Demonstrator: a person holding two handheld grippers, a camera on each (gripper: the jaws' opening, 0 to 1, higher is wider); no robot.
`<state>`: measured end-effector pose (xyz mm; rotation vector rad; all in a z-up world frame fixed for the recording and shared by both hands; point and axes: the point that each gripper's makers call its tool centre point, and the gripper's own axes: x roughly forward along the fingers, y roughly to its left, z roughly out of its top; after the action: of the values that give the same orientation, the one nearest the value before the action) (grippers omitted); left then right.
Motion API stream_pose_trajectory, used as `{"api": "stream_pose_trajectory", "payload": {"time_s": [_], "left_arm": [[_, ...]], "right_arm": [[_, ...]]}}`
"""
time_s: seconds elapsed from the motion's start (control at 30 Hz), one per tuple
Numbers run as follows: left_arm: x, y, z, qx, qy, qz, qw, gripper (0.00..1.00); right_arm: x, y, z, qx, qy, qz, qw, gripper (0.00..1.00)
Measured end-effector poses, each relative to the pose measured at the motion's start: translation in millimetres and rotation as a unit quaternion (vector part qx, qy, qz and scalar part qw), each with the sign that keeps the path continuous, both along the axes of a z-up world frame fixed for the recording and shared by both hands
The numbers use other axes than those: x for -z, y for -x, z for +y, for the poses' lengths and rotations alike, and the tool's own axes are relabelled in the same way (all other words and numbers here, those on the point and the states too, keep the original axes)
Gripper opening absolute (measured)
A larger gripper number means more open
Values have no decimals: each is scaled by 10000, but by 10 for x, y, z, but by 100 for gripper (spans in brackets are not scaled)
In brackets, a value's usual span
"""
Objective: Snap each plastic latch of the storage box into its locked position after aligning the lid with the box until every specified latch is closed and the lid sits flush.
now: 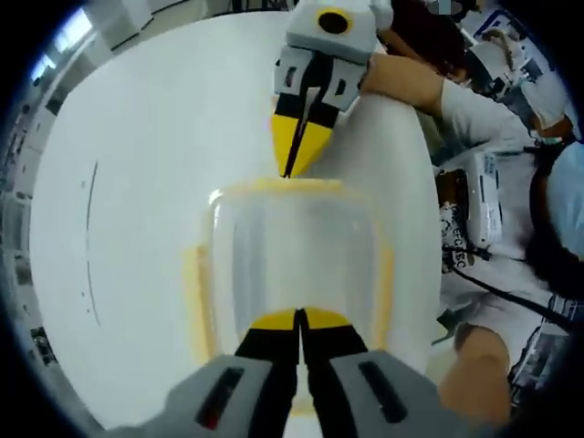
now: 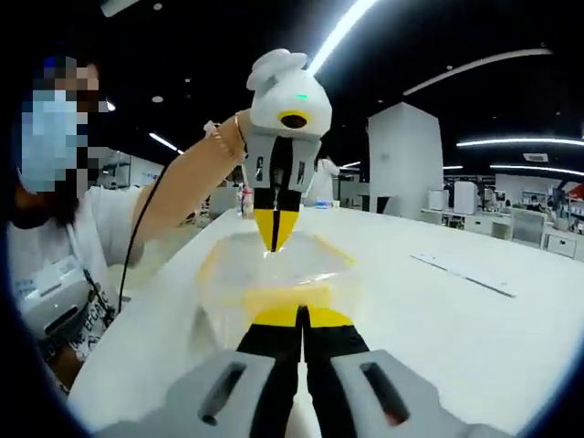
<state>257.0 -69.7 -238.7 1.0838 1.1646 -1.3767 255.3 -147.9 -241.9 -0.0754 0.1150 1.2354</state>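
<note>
Tongs (image 1: 298,321) of left hand are closed at storage box (image 1: 292,265) near edge. Right tongs (image 1: 294,164), closed too, touch the far yellow latch (image 1: 285,185) on white tabletop (image 1: 137,137).

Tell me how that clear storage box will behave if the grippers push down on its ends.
The storage box looks empty and clear, so probably light; it may slide on the smooth white table. With the left gripper and right gripper at opposite ends, it should stay put. The thin lid likely flexes.
</note>
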Motion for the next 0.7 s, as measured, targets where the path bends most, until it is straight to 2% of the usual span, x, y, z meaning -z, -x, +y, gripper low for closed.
{"api": "stream_pose_trajectory", "payload": {"time_s": [0.17, 0.33, 0.53, 0.7], "left_arm": [[20, 33, 4, 78, -76, -123, 9999, 0], [23, 15, -4, 34, -119, -109, 9999, 0], [58, 4, -29, -4, -183, -153, 9997, 0], [76, 12, -33, -73, -173, -104, 9998, 0]], "right_arm": [[3, -13, -4, -23, -113, 120, 9999, 0], [8, -6, -15, -40, -104, 104, 9999, 0], [116, -12, -62, -58, -4, 117, 9999, 0], [137, -1, -65, -57, -27, 152, 9999, 0]]}}
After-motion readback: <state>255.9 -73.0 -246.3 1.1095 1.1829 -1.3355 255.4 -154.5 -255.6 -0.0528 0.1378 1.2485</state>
